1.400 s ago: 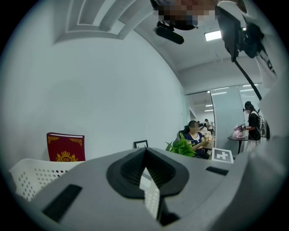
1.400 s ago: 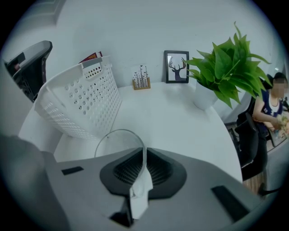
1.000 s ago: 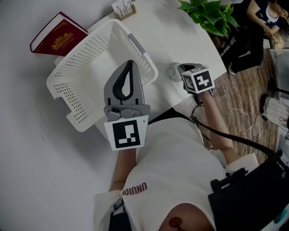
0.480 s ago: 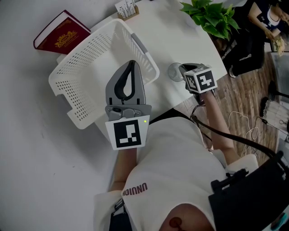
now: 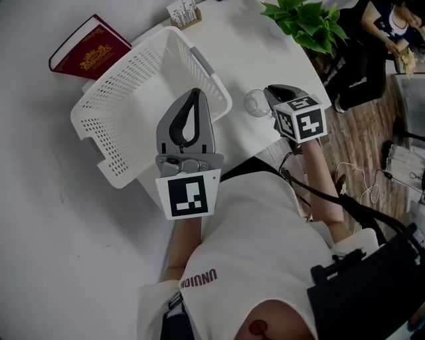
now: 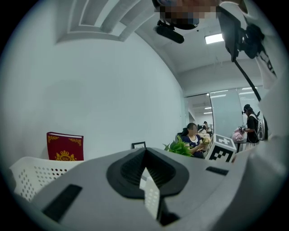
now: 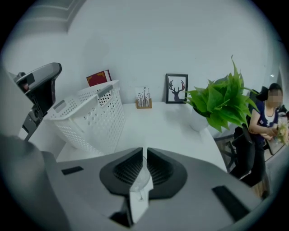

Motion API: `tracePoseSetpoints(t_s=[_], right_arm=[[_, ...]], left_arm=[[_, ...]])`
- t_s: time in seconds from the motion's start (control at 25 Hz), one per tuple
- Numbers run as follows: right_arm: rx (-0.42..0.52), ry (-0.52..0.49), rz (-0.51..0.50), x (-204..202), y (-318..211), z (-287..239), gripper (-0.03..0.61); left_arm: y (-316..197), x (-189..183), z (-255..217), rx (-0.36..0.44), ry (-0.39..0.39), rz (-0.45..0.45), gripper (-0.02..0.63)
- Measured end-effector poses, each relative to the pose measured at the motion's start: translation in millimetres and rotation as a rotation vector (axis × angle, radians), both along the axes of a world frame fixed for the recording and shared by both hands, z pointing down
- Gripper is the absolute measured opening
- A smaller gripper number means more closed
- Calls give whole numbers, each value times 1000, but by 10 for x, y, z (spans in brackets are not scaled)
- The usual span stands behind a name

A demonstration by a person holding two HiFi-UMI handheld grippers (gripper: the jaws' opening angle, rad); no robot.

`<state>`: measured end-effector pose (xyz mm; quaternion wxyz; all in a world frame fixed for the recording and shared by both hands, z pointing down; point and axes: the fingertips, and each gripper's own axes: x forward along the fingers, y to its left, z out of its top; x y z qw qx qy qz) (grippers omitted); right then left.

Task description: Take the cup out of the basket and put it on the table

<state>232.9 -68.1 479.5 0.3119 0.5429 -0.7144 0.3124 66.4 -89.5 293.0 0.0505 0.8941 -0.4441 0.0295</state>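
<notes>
A clear glass cup (image 5: 255, 102) is outside the white basket (image 5: 93, 106), over the white table (image 5: 252, 53) near its right front edge. My right gripper (image 5: 269, 97) is shut on the cup's rim; in the right gripper view the glass wall (image 7: 139, 178) sits pinched between the dark pads of that gripper (image 7: 144, 152). I cannot tell whether the cup's base touches the table. My left gripper (image 5: 193, 93) hangs over the basket's near right corner, shut with nothing in it, and its jaws meet in the left gripper view (image 6: 144, 151).
A dark red book (image 5: 86, 53) lies behind the basket. A leafy potted plant (image 5: 307, 22) and a small wooden card holder (image 5: 183, 13) stand at the table's far side, beside a framed deer picture (image 7: 177, 88). A person sits beyond the plant.
My right gripper has shifted slightly to the right with the cup in it. The left gripper and the basket have stayed where they were.
</notes>
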Motion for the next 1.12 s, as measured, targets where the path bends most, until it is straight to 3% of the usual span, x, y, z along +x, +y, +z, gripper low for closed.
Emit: tracePoseSetpoints(t_s=[0.16,0.44,0.64,0.8,1.12], right_arm=[[83,12,-26,-72,-31,-208,40],[377,-5,-21,-170,-122,-716,17],[531,19,-11,-242,-145,-1012,17],[592,40,8,-232,-167,-1118,17],[628,65,15,-212,-152,-1215,17]], left_arm=[[20,50,-18,7,11,22,9],[49,134,-53,15,18,62,9],[67,137,-41,12,19,74,9],[73,121,-39,20,17,79,9],[92,149,-52,26,21,86,9]])
